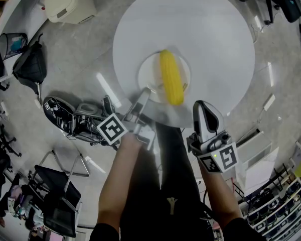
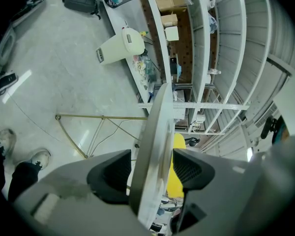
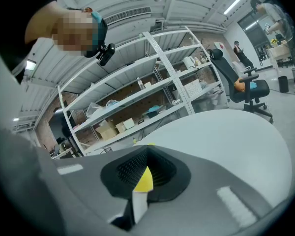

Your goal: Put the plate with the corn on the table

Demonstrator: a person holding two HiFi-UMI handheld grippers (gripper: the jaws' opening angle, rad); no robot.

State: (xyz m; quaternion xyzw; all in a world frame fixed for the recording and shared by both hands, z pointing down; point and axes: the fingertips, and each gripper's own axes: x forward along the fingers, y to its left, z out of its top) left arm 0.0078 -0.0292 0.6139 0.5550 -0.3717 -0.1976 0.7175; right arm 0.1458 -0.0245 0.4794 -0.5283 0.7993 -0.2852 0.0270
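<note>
- Clearly, both tongs are on 1 plate (image 1: 150,77), which sits low over the near part of the round white bench (image 1: 215,44); I cannot tell whether it rests on the surface
- 1 yellow corn cob (image 1: 171,78) lies lengthwise across the plate, its near end sticking out past the rim toward the person
- Left tongs (image 1: 140,100) are closed on the plate's near-left rim; in the left gripper view the plate (image 2: 155,151) stands edge-on between the 2 dark ribbed pads (image 2: 110,178), with the corn (image 2: 178,176) on its right face
- Right tongs (image 1: 199,107) reach in at the near-right side, just beside the cob's near end; in the right gripper view they (image 3: 143,183) are drawn tight on a thin white strip of plate edge (image 3: 139,203), the corn tip (image 3: 144,179) showing just above it and the bench top (image 3: 226,141) spreading beyond
- White lidded bin (image 1: 67,3) stands on the floor well left of the bench
- Metal shelving (image 3: 152,82) with boxes lines the wall behind the bench
</note>
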